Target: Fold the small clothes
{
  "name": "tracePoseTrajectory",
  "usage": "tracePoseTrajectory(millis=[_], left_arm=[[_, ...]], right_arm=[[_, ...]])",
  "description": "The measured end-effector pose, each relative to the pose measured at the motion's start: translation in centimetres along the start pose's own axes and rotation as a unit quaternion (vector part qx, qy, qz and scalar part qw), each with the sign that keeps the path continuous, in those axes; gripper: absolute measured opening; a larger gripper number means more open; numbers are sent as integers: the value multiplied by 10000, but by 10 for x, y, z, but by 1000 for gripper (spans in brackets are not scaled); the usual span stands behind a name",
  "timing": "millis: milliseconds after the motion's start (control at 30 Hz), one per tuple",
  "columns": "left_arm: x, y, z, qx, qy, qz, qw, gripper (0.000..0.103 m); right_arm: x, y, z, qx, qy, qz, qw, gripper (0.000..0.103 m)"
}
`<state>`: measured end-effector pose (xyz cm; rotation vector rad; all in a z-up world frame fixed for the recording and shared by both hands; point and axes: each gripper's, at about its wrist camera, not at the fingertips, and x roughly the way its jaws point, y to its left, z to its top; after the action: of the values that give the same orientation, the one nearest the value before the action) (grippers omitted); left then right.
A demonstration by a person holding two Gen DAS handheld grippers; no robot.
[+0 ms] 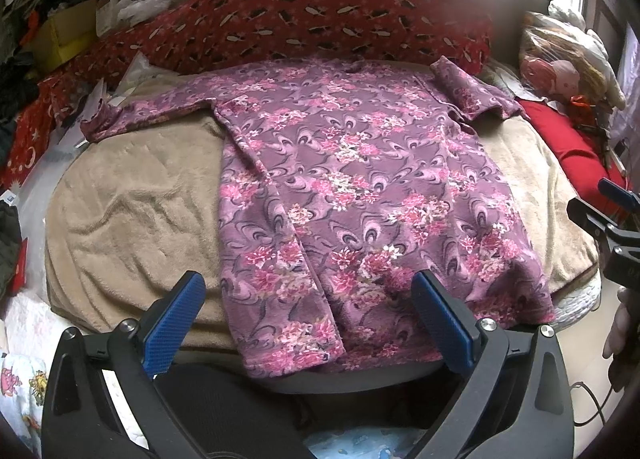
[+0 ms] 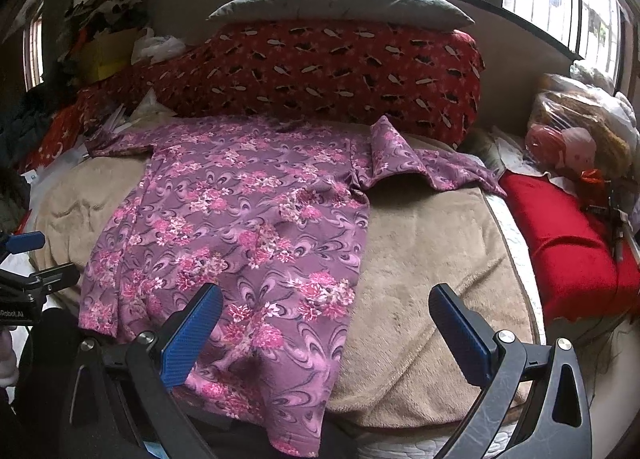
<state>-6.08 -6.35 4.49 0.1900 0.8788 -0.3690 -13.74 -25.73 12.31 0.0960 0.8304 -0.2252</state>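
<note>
My left gripper (image 1: 308, 317) hangs with its 2 blue fingers spread wide apart and nothing between them, just above the near hem of the purple floral garment (image 1: 360, 195). My right gripper (image 2: 326, 325) is likewise spread wide and empty; its left finger (image 2: 192, 339) sits over the garment's hem, its right finger over the tan blanket (image 2: 432, 279).

The garment lies flat on the blanket, collar toward 12 o'clock, hem toward 6. In the left wrist view, 1 sleeve (image 1: 152, 115) stretches out toward 10 o'clock, and the other sleeve (image 1: 468, 91) lies crumpled at 1 o'clock. A lengthwise fold shows along the garment's left side.

Behind the collar at 12 o'clock sits a red patterned pillow (image 2: 320, 67), with a grey pillow (image 2: 340, 7) on top. A red cushion (image 2: 560, 235) lies at 3 o'clock.
</note>
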Motion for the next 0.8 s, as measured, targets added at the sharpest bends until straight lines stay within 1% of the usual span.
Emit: tracePoseTrajectory(millis=[133, 800], left_arm=[[0, -1, 1, 0, 6, -2, 10000, 103], [12, -6, 3, 19, 115, -34, 9999, 103]], right_arm=[[1, -3, 0, 32, 29, 85, 10000, 103], [11, -2, -2, 37, 202, 200, 9996, 102]])
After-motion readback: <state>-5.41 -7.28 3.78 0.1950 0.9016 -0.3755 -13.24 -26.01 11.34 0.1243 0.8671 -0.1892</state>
